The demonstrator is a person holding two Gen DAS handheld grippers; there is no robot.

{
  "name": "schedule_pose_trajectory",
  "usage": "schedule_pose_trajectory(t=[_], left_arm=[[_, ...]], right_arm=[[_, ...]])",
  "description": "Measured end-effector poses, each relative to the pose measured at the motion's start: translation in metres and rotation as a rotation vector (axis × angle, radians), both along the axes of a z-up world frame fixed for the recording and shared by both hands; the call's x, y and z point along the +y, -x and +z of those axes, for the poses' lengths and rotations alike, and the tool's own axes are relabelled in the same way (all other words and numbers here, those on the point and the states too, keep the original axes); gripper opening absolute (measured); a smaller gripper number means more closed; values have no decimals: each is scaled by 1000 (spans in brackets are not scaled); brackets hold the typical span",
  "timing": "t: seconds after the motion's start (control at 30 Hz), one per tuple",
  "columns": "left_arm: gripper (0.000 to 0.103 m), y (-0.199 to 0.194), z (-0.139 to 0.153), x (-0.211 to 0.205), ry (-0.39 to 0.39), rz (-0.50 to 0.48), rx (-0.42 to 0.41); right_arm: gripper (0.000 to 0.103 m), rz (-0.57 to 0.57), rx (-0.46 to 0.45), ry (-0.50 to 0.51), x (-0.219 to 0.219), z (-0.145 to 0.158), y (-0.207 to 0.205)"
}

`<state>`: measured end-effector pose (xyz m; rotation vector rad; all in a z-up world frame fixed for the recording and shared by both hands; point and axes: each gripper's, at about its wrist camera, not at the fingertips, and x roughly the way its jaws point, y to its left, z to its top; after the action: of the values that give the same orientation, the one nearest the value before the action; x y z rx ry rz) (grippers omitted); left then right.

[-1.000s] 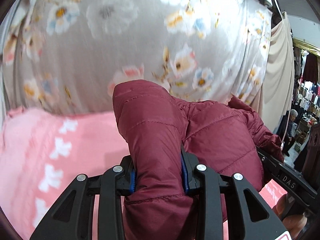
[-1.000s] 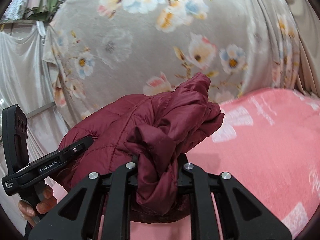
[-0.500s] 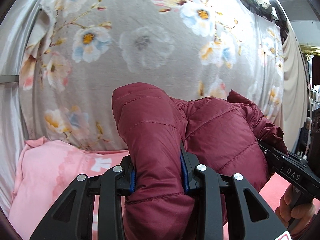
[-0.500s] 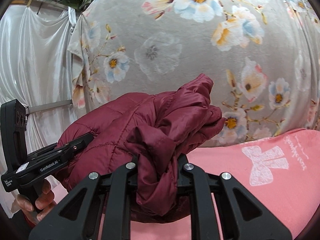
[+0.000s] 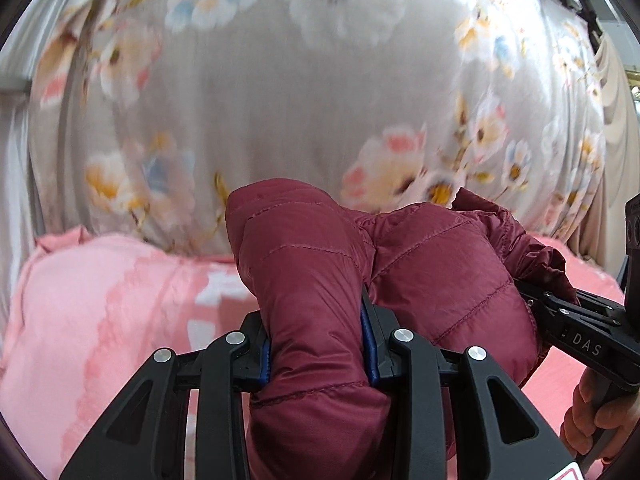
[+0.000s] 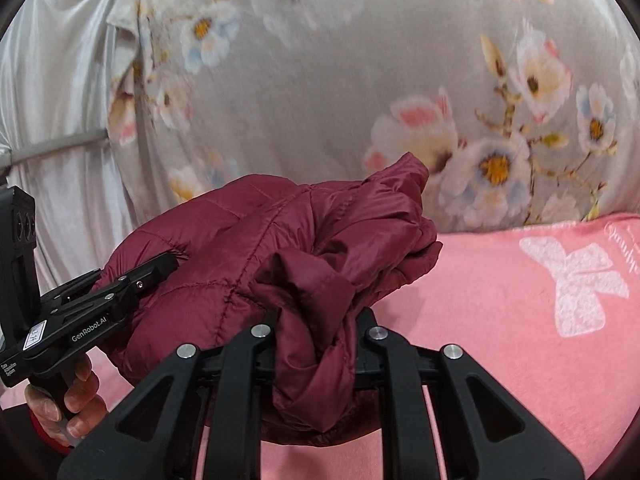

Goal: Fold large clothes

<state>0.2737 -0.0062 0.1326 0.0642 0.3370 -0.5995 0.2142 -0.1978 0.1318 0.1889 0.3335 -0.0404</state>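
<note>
Gripping a quilted maroon puffer jacket (image 5: 440, 264) from two sides, both tongs are seen clamped on padded folds of it. The left gripper (image 5: 316, 344) is closed on a thick rounded roll of the jacket, its blue pads pressed into the fabric on either side. The right gripper (image 6: 316, 336) is closed on a thinner, crumpled bunch of the same garment (image 6: 248, 248). The jacket is held bunched between the two tools, above a pink blanket (image 5: 104, 312) printed with white bows.

Open room is found on the blanket: a wide bare stretch lies to the left of the left gripper, and another to the right of the right gripper (image 6: 520, 320). Behind, the space is closed off by a hanging grey floral cloth (image 5: 280, 100), met by the blanket's far edge. A pale satin curtain (image 6: 52, 100) bounds the left side in the right wrist view.

The lower part of the jacket is hidden behind the gripper frames, so whether it touches the blanket cannot be told. The floral cloth is blurred. The person's left hand (image 6: 68, 400) and right hand (image 5: 596, 412) are cut off at the picture edges.
</note>
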Motion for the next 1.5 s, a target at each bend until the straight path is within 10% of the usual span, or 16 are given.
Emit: schedule_pose_trajectory(t=[0.27, 0.53, 0.67, 0.93, 1.5], left_arm=[[33, -34, -80, -7, -125, 48, 125], [77, -39, -92, 3, -267, 214, 317], [77, -26, -76, 14, -315, 322, 370], [77, -19, -47, -2, -288, 417, 452], [87, -39, -102, -23, -270, 445, 502]], right_arm=[[15, 14, 180, -34, -3, -75, -32], [47, -71, 317, -161, -27, -85, -9], [47, -165, 296, -179, -37, -68, 22], [19, -165, 290, 43, 8, -24, 0], [17, -239, 433, 41, -4, -97, -46]])
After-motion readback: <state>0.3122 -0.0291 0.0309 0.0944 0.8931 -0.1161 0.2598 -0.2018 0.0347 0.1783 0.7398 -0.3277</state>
